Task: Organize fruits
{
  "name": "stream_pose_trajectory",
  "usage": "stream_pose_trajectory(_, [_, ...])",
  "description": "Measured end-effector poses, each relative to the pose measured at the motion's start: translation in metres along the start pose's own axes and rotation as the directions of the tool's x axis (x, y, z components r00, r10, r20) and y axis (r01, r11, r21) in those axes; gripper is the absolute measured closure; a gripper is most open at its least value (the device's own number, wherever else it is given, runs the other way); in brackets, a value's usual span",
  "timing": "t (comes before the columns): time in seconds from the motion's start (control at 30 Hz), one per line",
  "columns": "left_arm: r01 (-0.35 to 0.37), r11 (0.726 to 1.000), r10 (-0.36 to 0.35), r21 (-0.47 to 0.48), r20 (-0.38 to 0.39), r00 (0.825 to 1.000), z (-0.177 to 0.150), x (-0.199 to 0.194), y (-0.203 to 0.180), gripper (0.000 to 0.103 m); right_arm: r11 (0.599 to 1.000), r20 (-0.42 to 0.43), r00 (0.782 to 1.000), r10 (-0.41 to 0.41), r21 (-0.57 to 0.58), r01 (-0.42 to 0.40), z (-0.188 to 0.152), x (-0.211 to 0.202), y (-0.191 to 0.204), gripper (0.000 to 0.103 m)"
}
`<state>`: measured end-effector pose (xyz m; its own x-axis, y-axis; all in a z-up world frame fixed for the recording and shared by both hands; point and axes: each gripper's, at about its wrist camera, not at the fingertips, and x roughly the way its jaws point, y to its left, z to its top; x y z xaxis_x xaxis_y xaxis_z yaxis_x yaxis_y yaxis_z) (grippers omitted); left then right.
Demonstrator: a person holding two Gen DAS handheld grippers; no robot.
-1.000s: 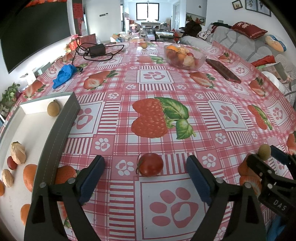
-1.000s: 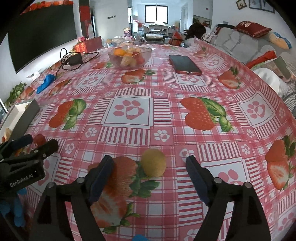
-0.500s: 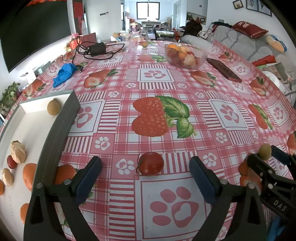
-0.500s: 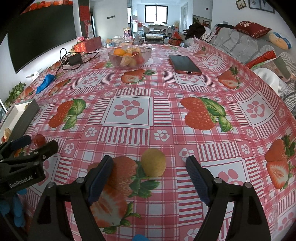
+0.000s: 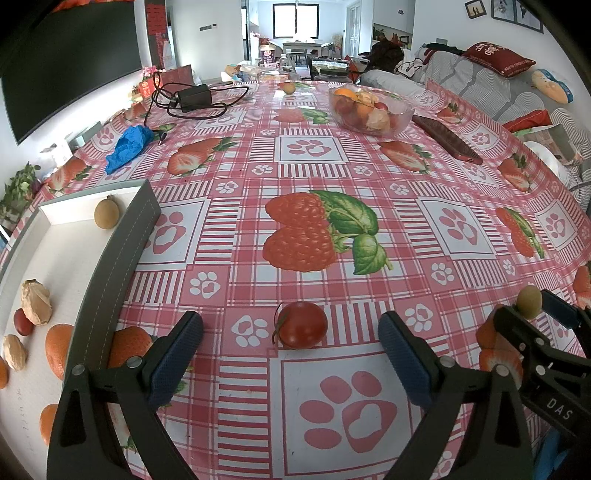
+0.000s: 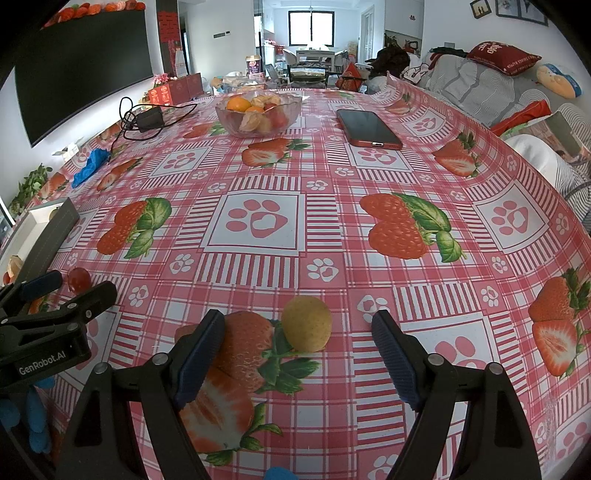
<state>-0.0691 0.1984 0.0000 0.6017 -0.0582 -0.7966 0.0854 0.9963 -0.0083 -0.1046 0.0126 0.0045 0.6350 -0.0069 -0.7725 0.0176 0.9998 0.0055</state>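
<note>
Left gripper (image 5: pixel 290 352) jaws spread slightly wider around tomato (image 5: pixel 302 325); right gripper (image 6: pixel 297 356) unchanged, wide around yellow fruit (image 6: pixel 307 324). Both grabs pending, tray (image 5: pixel 122 254) waiting.

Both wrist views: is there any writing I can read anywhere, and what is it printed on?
"DAS": on the right gripper body.
"GenRobot.AI": on the left gripper body.
Red cushion lettering: too blurred to read.
Red boxes by the wall, red door signs: print unreadable.
</note>
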Motion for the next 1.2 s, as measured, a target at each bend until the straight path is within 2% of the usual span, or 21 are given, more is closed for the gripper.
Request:
stream_pose_trajectory(1.03, [-0.001,1.000,0.001,0.000,0.000,1.000,0.0000,0.0005,0.0003,0.006,1.000,0.000,1.000,0.001,0.000,-0.001,-0.0002,0.0000,-0.0004,0.020])
stream_pose_trajectory(1.2, [-0.004,1.000,0.004,-0.007,-0.006,1.000,-0.0008,0.0008,0.0015,0.003,1.000,0.001,1.000,0.001,0.000,-0.001,-0.0002,-0.0003,-0.0006,0.020])
